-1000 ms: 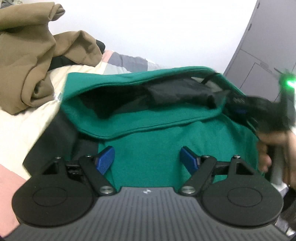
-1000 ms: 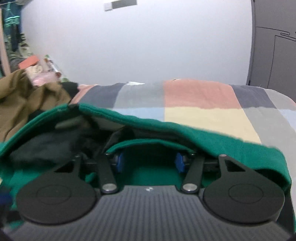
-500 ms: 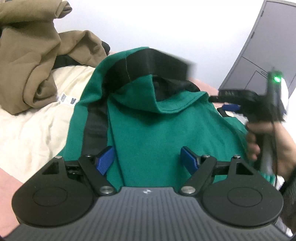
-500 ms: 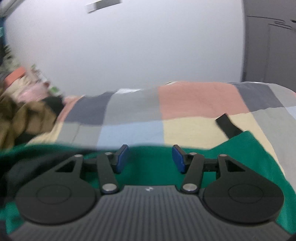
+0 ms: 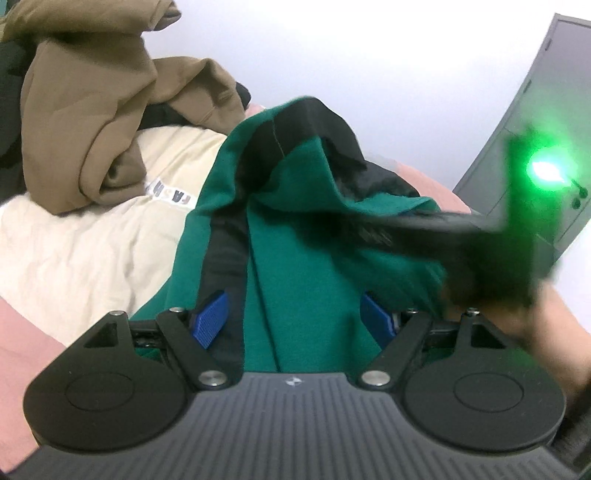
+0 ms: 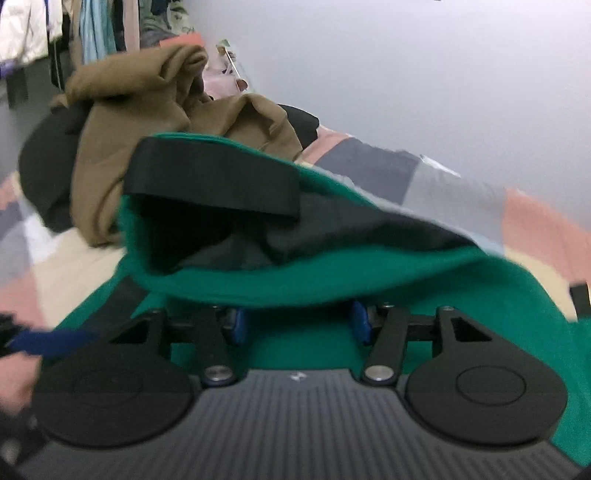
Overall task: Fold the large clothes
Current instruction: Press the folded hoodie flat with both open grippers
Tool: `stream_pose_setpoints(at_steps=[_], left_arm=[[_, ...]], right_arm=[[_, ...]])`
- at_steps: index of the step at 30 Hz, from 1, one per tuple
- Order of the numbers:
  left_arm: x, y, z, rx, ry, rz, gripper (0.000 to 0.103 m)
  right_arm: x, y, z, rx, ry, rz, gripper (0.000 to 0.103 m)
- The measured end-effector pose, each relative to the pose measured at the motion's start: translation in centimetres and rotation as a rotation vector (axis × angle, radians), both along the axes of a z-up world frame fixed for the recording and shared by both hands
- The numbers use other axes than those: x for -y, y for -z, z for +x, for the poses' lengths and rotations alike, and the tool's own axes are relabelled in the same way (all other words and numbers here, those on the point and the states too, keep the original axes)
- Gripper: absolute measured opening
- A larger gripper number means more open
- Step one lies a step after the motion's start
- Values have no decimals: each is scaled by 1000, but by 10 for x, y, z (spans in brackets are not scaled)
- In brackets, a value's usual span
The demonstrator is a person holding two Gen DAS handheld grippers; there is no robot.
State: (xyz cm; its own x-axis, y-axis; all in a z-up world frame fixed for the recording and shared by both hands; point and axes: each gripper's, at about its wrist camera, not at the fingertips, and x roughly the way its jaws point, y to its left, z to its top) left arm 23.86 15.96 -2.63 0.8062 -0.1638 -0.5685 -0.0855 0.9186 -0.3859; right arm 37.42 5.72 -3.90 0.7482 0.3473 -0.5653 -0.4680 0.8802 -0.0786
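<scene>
A green garment with black trim (image 5: 306, 236) lies bunched on the bed, its black-lined end raised in a peak. My left gripper (image 5: 295, 317) is open, its blue pads either side of the green cloth without pinching it. The right gripper shows blurred at the right of the left wrist view (image 5: 491, 251), with a green light on it. In the right wrist view the garment (image 6: 332, 273) drapes over my right gripper (image 6: 295, 321), whose blue pads stand apart and partly hidden under the fold. A black cuff band (image 6: 214, 181) sits on top.
A heap of brown clothes (image 5: 92, 110) lies at the back left on a cream sheet (image 5: 92, 251), also in the right wrist view (image 6: 147, 110). The bed has a patchwork cover (image 6: 443, 184). A grey wardrobe door (image 5: 554, 147) stands at the right. Hanging clothes (image 6: 92, 26) are far left.
The right gripper has swung left, now facing the brown heap, with the green fold over its fingers. In the left view it has moved across the garment. The left gripper stays open.
</scene>
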Motion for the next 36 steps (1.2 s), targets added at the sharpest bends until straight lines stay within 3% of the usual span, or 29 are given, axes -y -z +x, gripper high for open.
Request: stream_pose_setpoints(at_steps=[7,10,18,24,30,36], left_arm=[[-3,4,4,18,2,-20,82],[-6,8,8,25,10,-30,82],[-2,6,7,53,23,-36,82],[14,-8,-4,107,47,27,82],[38,-11,-10,126,101,103,82],[52,11,2,50,131,151,82]], right_arm=[[-22,0,71,0,135,8,53],[-21,2,82,-12,174,35,53],[19,-19,17,27,135,72,53],[78,-29,-51,26,198,101,54],[122,-21,-91,3,276,136,54],[139,15,-88,-60,310,161,54]])
